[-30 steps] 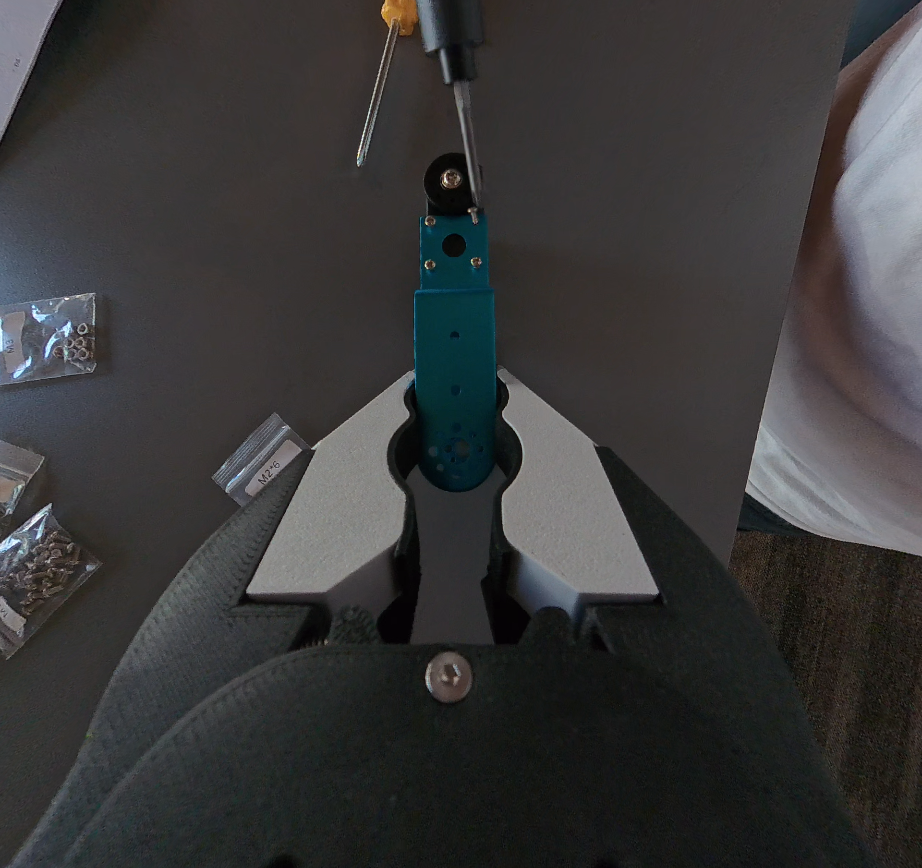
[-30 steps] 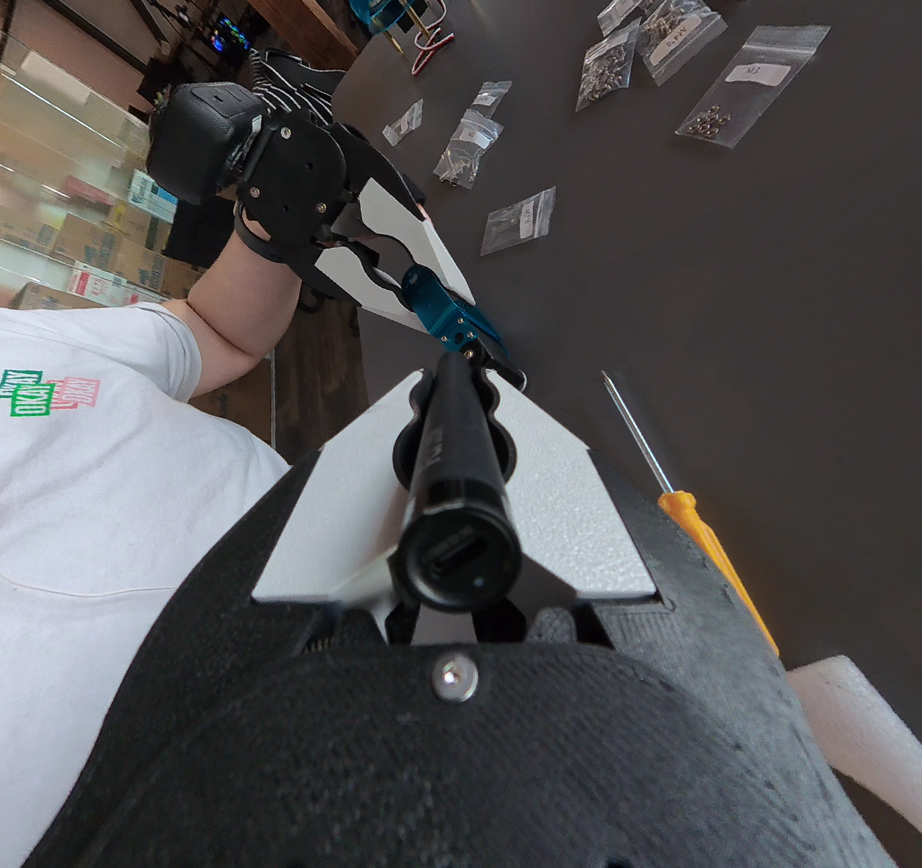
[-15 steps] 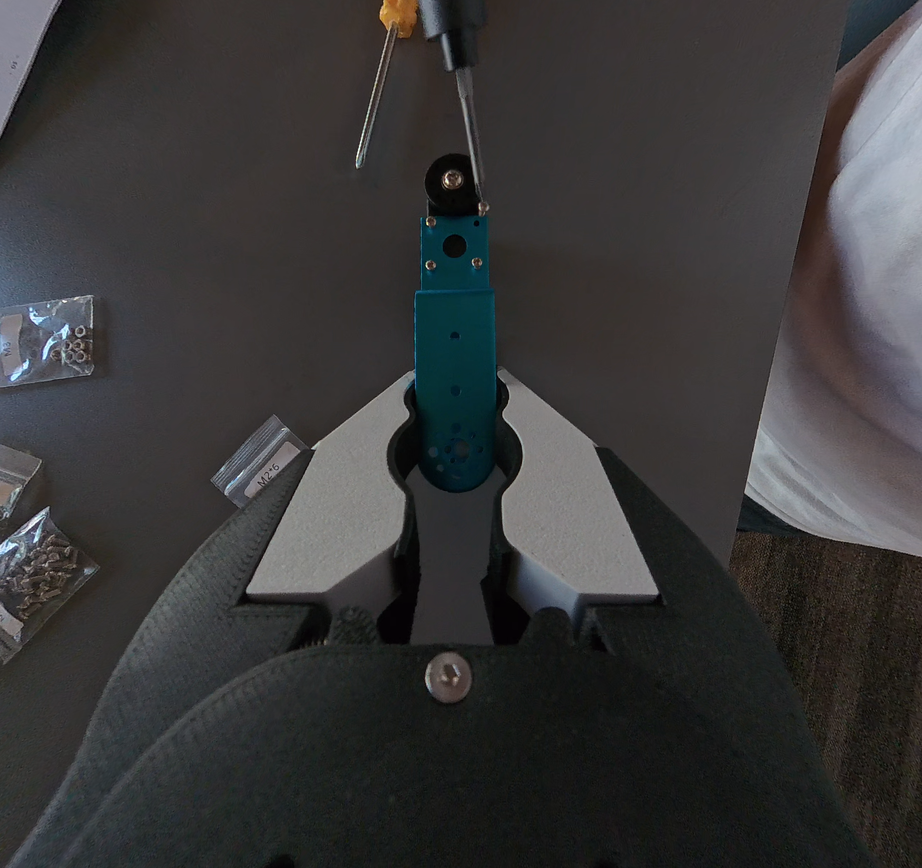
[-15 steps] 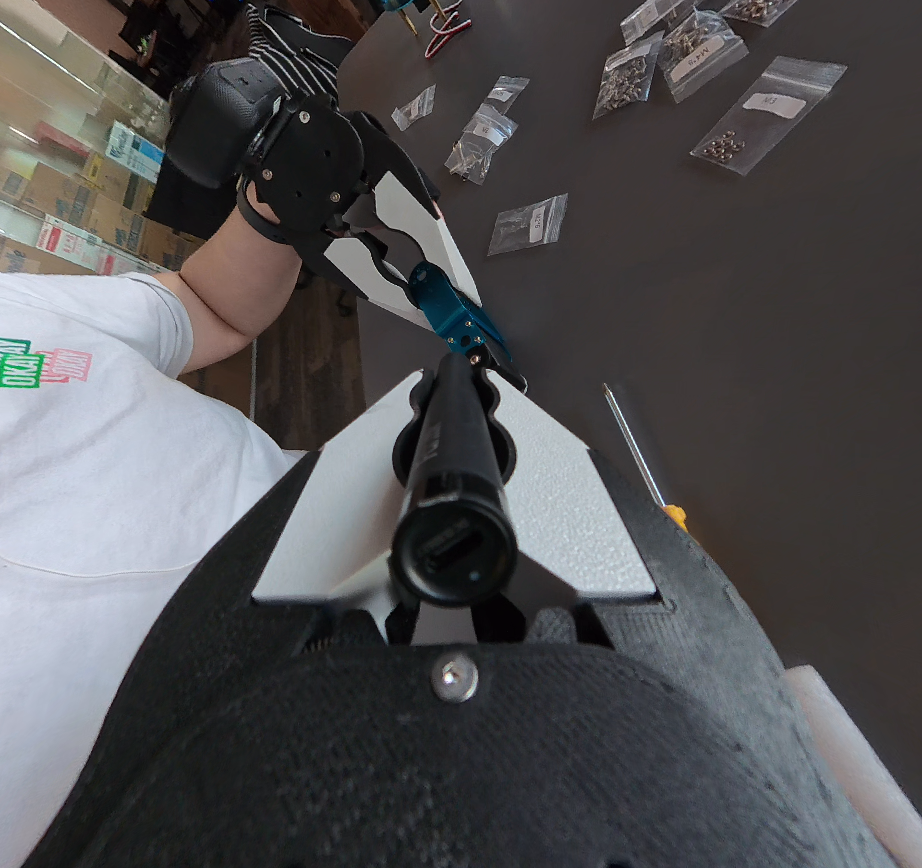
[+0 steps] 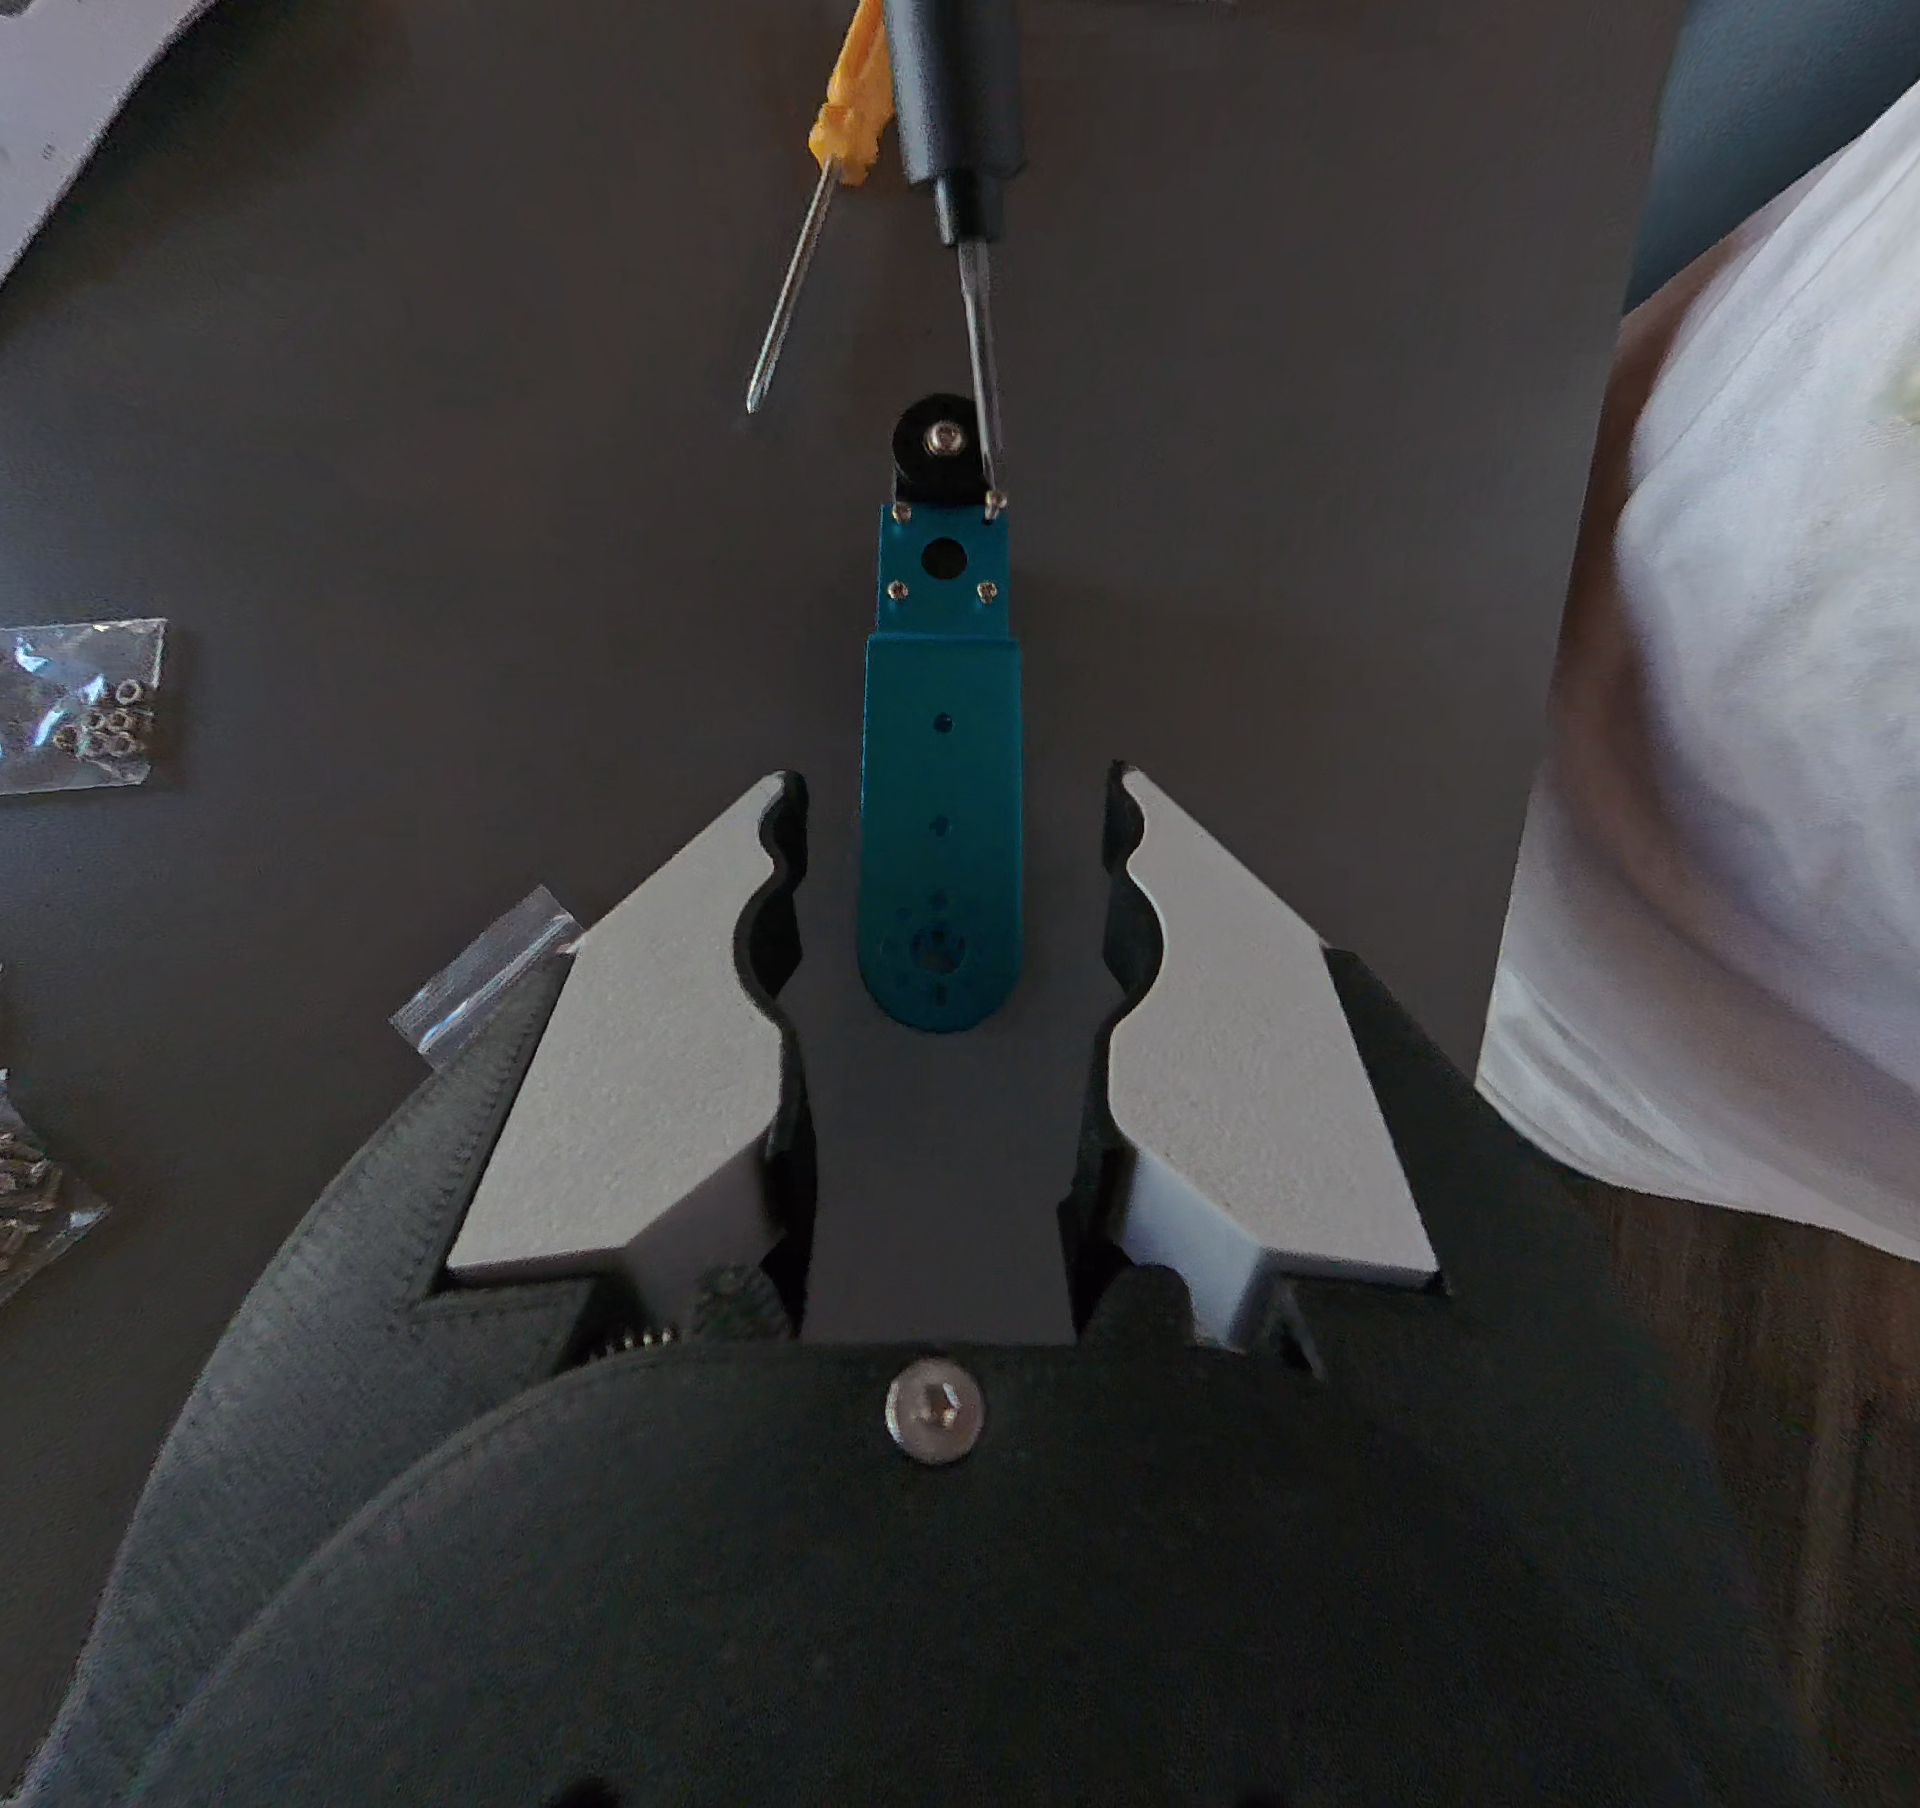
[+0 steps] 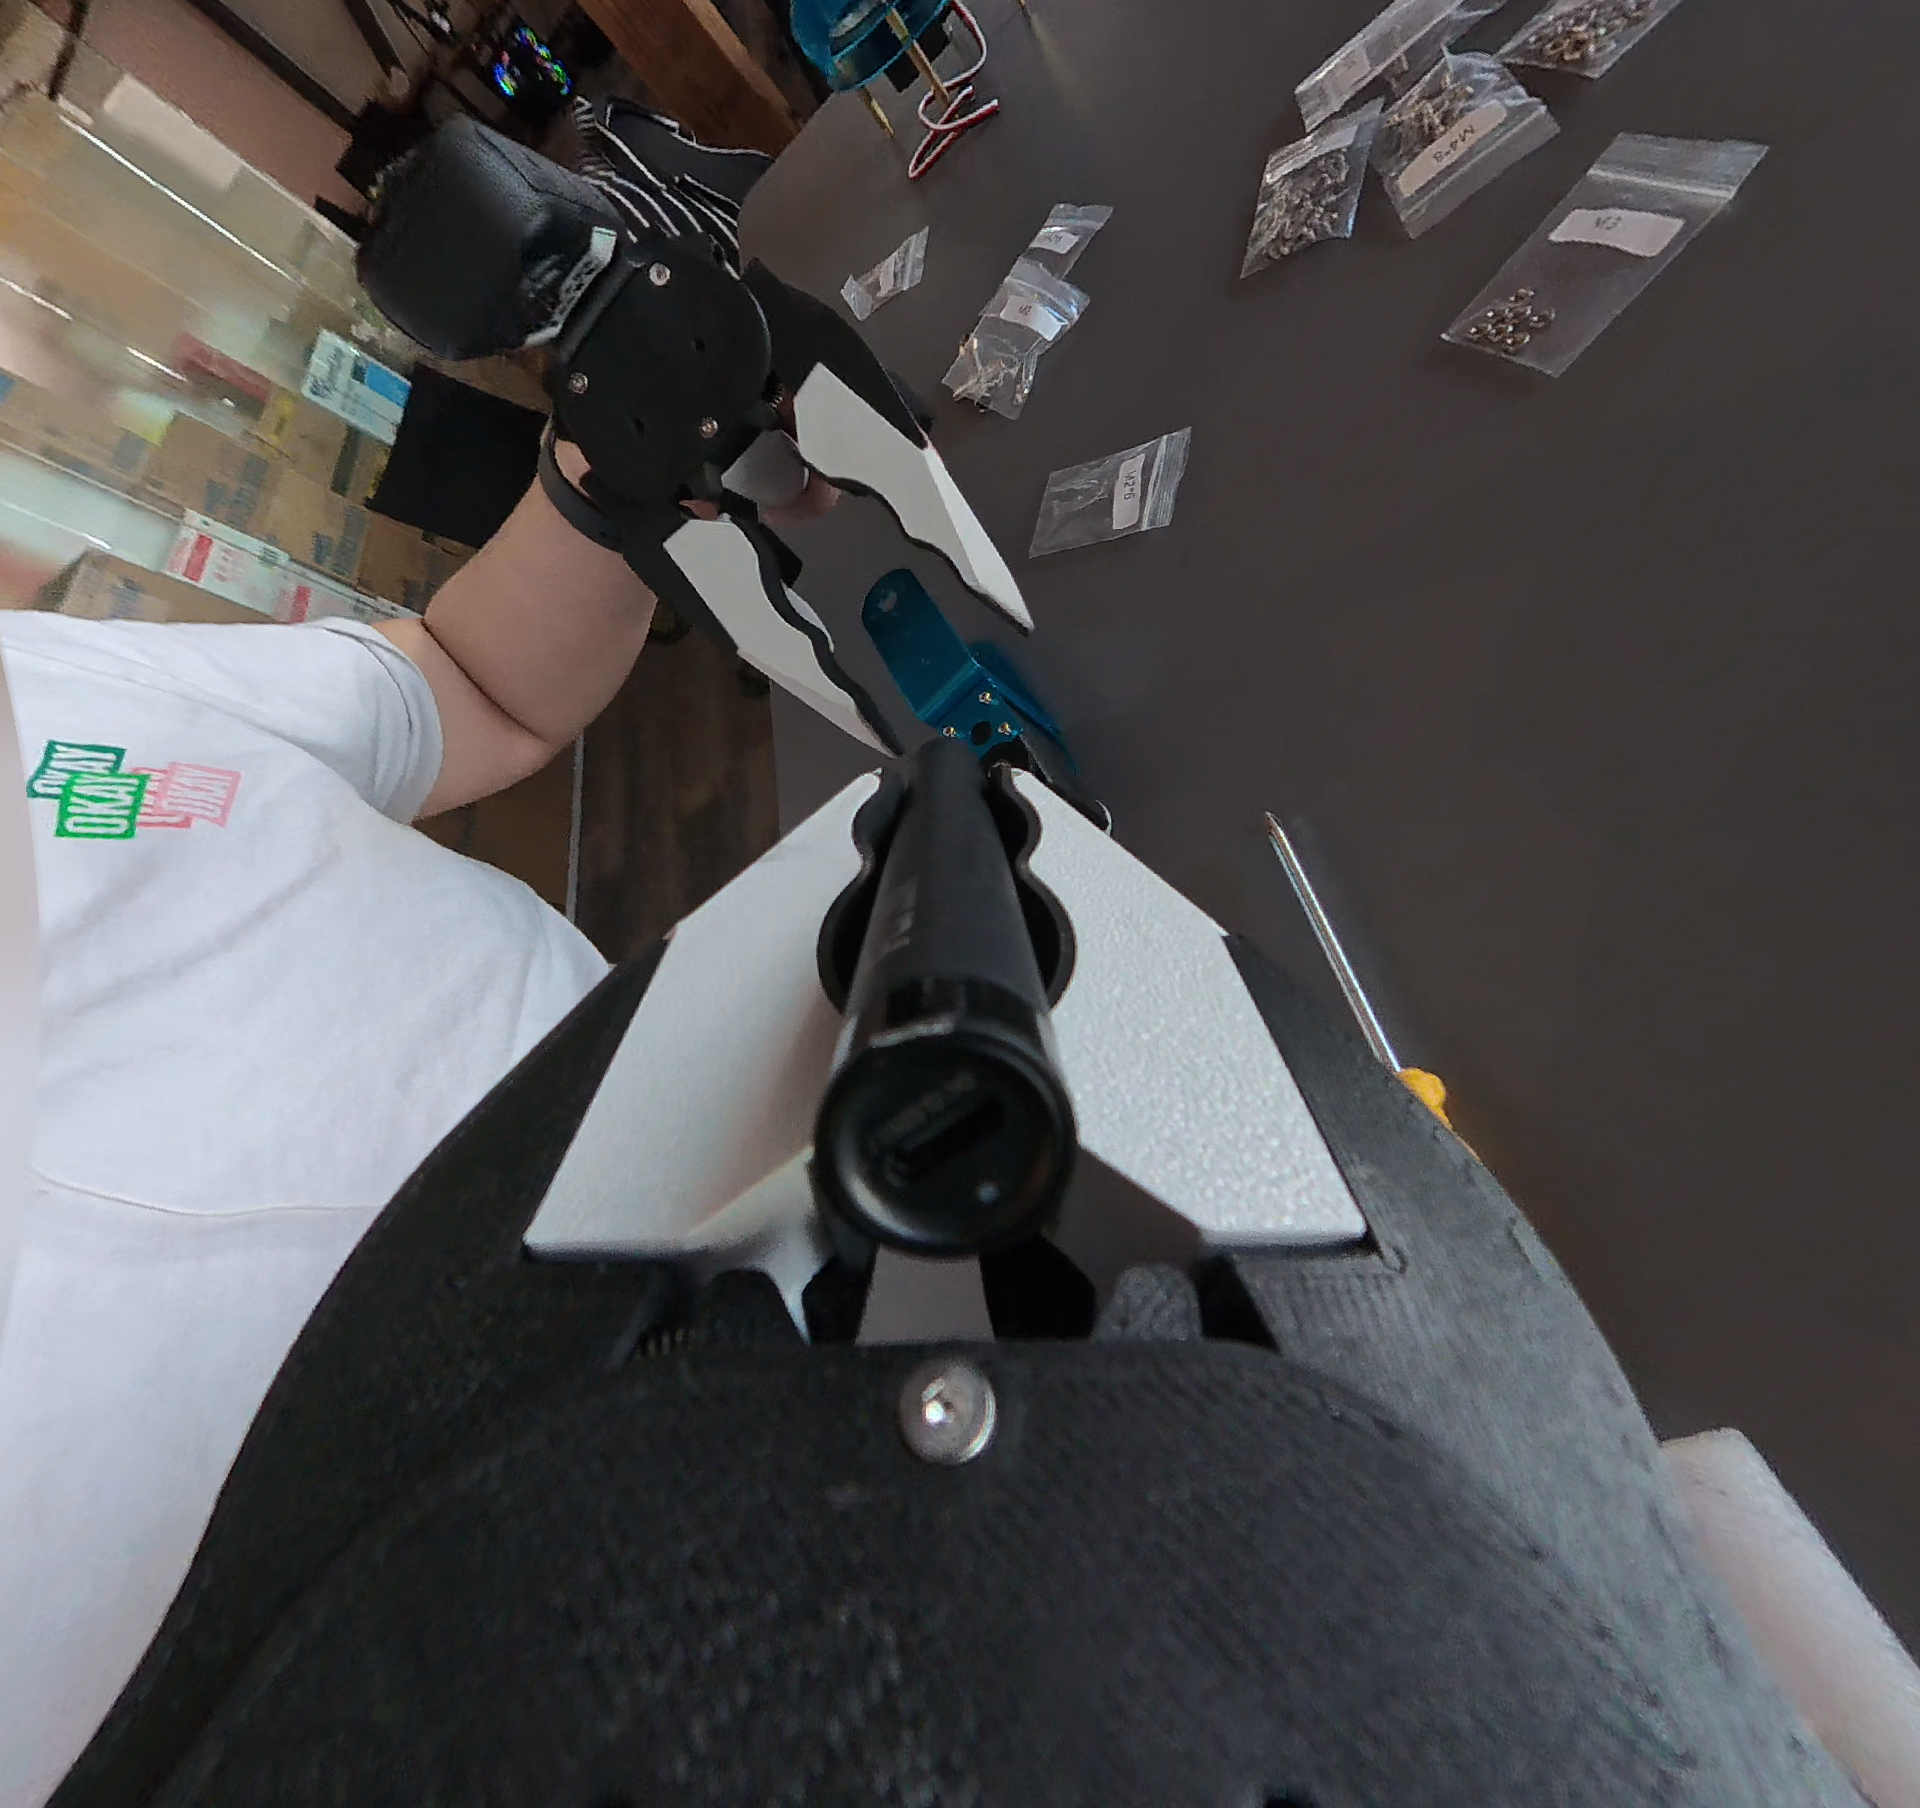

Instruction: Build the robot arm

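Left wrist view: looks steeply down, close over the dark grey counter, forward between its own tongs.
Right wrist view: low, oblique, facing along the counter toward shelving.
Shared: teal perforated metal bracket, orange-handled slim screwdriver, slim black powered screwdriver.

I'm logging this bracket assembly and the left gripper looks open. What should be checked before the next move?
1. Left gripper clear of the blue bracket: ok, jaws open, gaps both sides.
2. Right gripper clamping the black screwdriver: ok.
3. Bit on the bracket's far-right corner screw: looks ok; seating cannot tell.
4. Bracket flat on the dark table: cannot tell.
5. Orange screwdriver clear: ok, lies apart.
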A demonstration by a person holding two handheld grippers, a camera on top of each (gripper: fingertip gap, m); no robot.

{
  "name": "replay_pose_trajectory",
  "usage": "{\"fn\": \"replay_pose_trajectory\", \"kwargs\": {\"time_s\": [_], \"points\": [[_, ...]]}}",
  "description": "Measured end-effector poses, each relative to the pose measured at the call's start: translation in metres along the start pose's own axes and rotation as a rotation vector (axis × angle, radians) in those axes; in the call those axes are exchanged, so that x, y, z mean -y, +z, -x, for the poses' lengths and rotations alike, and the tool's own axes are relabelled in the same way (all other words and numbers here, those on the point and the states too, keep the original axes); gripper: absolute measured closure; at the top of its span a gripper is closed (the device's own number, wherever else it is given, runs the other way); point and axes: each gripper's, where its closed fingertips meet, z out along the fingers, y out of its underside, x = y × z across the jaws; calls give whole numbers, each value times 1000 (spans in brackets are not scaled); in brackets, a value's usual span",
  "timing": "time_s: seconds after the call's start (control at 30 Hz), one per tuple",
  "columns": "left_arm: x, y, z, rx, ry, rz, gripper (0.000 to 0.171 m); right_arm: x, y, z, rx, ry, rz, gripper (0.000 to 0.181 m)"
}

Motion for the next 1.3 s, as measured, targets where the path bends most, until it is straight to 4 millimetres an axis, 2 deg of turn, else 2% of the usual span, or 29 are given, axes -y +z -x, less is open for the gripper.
{"fn": "replay_pose_trajectory", "kwargs": {"time_s": [0.2,0.53,1.3], "points": [[17,-9,0,6,1,-92,128,-4,0,-7,35,78,-9,162],[19,-3,-5,1,14,-80,129,-5,0,-8,18,55,1,162],[29,0,0,5,24,-105,134,-5,1,-12,28,100,21,162]]}}
